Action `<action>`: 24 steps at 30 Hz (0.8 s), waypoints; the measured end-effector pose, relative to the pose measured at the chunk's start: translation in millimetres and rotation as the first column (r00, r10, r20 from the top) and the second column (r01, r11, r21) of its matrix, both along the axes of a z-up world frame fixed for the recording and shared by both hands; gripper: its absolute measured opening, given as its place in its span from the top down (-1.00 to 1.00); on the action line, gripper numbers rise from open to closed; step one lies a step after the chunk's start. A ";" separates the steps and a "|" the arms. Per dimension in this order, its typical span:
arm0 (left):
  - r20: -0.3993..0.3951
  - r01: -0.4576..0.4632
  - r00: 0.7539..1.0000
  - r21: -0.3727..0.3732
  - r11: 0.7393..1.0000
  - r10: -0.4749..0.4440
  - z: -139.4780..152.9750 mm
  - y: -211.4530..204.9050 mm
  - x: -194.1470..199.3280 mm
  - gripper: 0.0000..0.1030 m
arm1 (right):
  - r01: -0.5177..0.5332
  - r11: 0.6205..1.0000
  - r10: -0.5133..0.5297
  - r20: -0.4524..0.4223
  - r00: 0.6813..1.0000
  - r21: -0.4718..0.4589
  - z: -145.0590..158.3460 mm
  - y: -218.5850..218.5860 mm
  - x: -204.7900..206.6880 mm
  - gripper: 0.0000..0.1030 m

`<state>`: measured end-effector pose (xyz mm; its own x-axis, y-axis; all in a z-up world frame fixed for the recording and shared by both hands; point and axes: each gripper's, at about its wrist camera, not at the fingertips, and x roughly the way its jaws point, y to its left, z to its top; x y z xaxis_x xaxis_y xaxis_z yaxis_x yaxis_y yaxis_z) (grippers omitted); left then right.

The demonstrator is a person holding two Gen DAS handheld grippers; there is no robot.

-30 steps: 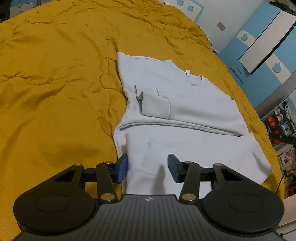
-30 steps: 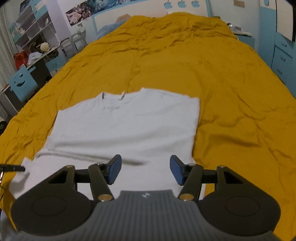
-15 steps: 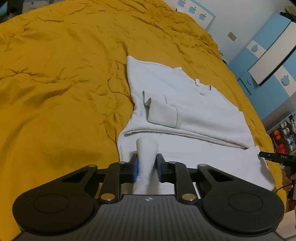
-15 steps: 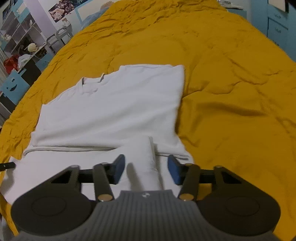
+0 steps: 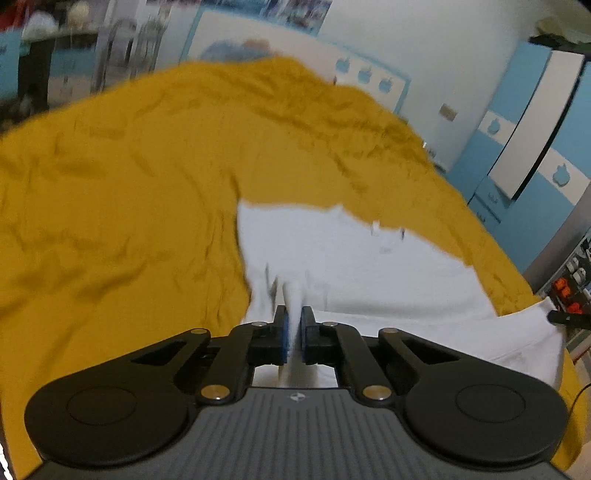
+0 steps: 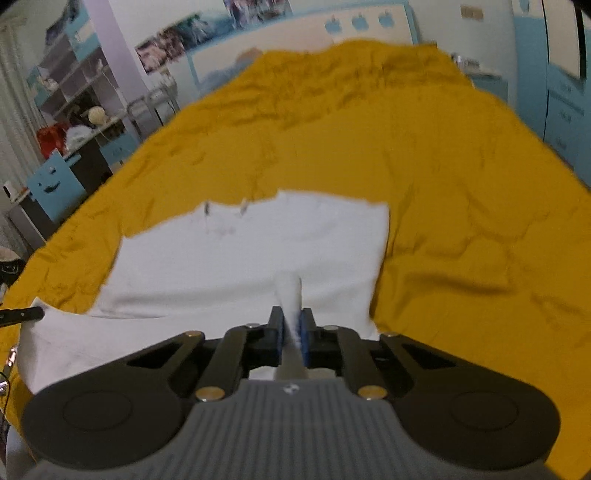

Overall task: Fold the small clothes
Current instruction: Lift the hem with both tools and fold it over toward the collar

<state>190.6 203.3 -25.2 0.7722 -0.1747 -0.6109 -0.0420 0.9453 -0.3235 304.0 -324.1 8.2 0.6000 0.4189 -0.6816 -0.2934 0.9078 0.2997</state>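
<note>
A mustard-yellow bedspread fills most of both views, rumpled and blurred, running up toward 12 o'clock where a white headboard with blue apple shapes stands against the wall. On the spread lies a white shirt, spread flat with its collar toward 12 o'clock in both views; its near hem is raised off the bed at 6 o'clock, where both tools have it. At 3 o'clock in the left wrist view stands a blue and white wardrobe; at 9 o'clock in the right wrist view are open shelves and a blue chair with a smiling face. The left gripper has its blue pads pressed together on a pinched ridge of the shirt's hem, the cloth standing up in a narrow peak between them. The right gripper is likewise closed tight on a fold of the same hem, a white peak rising just ahead of its pads toward 12 o'clock.
</note>
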 end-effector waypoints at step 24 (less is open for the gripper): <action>0.218 -0.025 0.976 0.237 0.971 -0.028 58.8 -21.0 185.0 0.89 | 0.099 0.992 -0.074 0.287 0.955 -0.074 83.7 27.4 147.6 0.95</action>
<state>375.7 182.3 33.6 0.8910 -0.0462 -0.4516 0.0056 0.9958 -0.0909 451.6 -296.7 91.9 0.8049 0.3037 -0.5097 -0.2741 0.9523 0.1346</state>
